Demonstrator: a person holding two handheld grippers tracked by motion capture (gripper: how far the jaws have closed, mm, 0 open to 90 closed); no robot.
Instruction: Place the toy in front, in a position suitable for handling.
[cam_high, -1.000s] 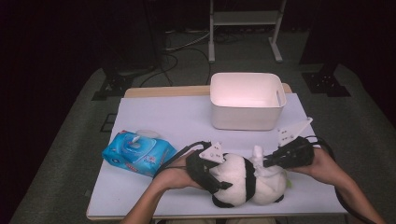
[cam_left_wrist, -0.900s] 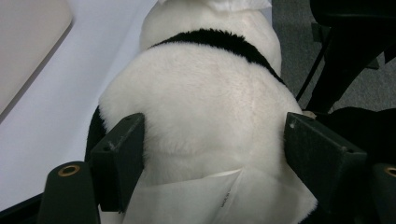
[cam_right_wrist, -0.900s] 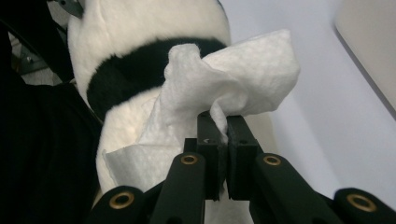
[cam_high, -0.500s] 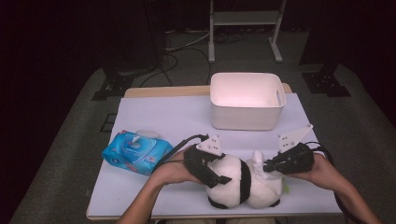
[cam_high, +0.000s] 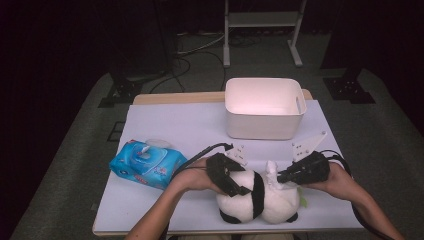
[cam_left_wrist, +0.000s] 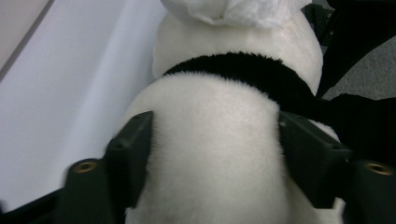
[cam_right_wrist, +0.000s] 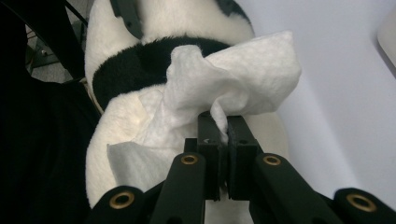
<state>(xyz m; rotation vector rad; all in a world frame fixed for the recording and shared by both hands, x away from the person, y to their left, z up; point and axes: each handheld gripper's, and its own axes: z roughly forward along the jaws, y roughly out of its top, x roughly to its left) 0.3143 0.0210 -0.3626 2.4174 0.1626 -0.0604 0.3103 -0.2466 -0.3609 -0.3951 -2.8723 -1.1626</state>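
Note:
A black-and-white panda plush lies near the table's front edge. My left gripper reaches over it from the left. In the left gripper view its jaws have just been closing, and the pads now press into the plush's white body on both sides. My right gripper comes in from the right, shut on a crumpled white wipe. In the right gripper view the wipe hangs from the closed fingertips and rests against the plush.
A white plastic bin stands at the back of the table, right of centre. A blue pack of wet wipes lies at the left. The white tabletop lies bare between them. Dark floor and cables surround the table.
My left gripper has slid a little toward the front and right over the plush, and its jaws have narrowed around the white body. The right gripper with the wipe has stayed put.

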